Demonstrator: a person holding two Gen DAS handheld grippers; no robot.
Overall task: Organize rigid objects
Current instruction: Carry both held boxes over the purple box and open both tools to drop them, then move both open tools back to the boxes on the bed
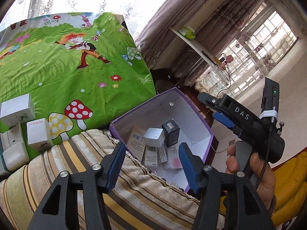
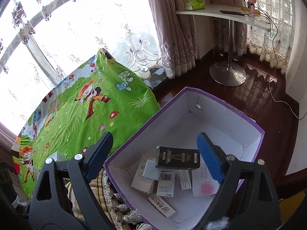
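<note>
Left wrist view shows the left gripper (image 1: 152, 164) with its jaws spread wide and nothing between them, hanging above the near edge of the purple box (image 1: 199, 115), whose white inside already holds a jumble of small cartons. Off to the left of these jaws, on the green cartoon cloth (image 1: 76, 72), stand the cartons not yet put away: a white box marked JI YIN MUSIC (image 1: 38, 133), another white carton (image 1: 16, 110) behind it, and a white plastic holder (image 1: 14, 153) at the far left. Right wrist view has the right gripper (image 2: 155, 159), likewise wide and empty, poised over the box with the black carton (image 2: 177, 158) lying just ahead between its fingers. These cartons look like thin printed card: light, stiff enough to keep shape, yet likely to dent under a hard squeeze, and their glossy faces could slip. The JI YIN MUSIC box stands upright, so I judge it best taken across its two broad flat sides near the middle, with gentle pressure. The plastic holder looks harder and smoother; its straight walls seem the safest hold.
</note>
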